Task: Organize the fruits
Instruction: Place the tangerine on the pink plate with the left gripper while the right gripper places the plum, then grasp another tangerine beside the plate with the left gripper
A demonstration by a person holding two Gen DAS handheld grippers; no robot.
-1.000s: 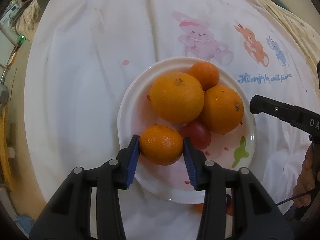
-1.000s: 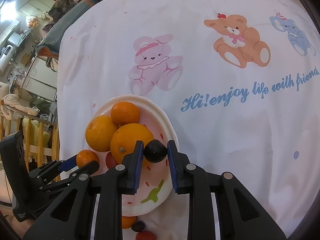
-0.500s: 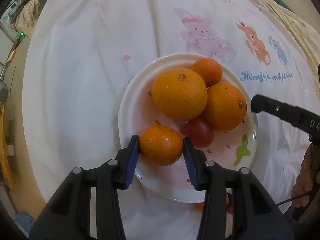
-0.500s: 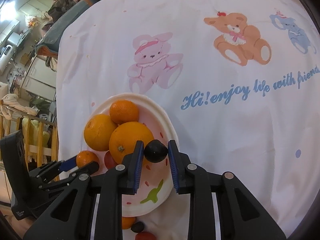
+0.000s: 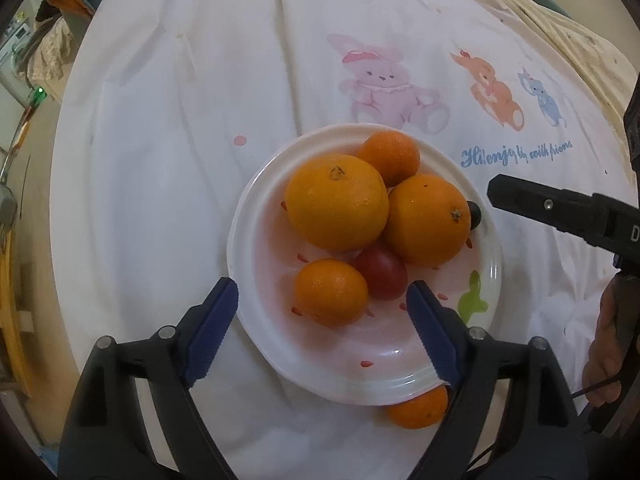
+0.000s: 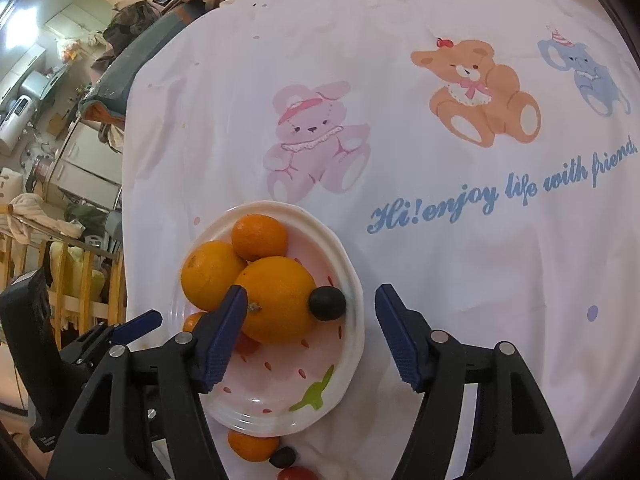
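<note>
A white plate (image 5: 256,320) (image 6: 348,364) sits on the printed cloth. It holds two big oranges (image 5: 338,202) (image 5: 426,218), a mandarin at the back (image 5: 390,152), a small mandarin (image 5: 331,292), a red fruit (image 5: 382,274) and a dark plum (image 6: 327,303) (image 5: 475,216). My left gripper (image 5: 322,334) is open, its jaws either side of the small mandarin, apart from it. My right gripper (image 6: 310,336) is open just behind the plum, which rests against a big orange (image 6: 278,300).
Off the plate's near edge lie another mandarin (image 5: 418,408) (image 6: 252,446), a dark fruit (image 6: 283,457) and a red fruit (image 6: 298,473). The white cloth with cartoon animals (image 6: 316,136) covers the table. Furniture and clutter stand past the left edge (image 6: 48,120).
My left gripper opened and left the small mandarin on the plate. My right gripper opened and left the dark plum on the plate beside the big orange.
</note>
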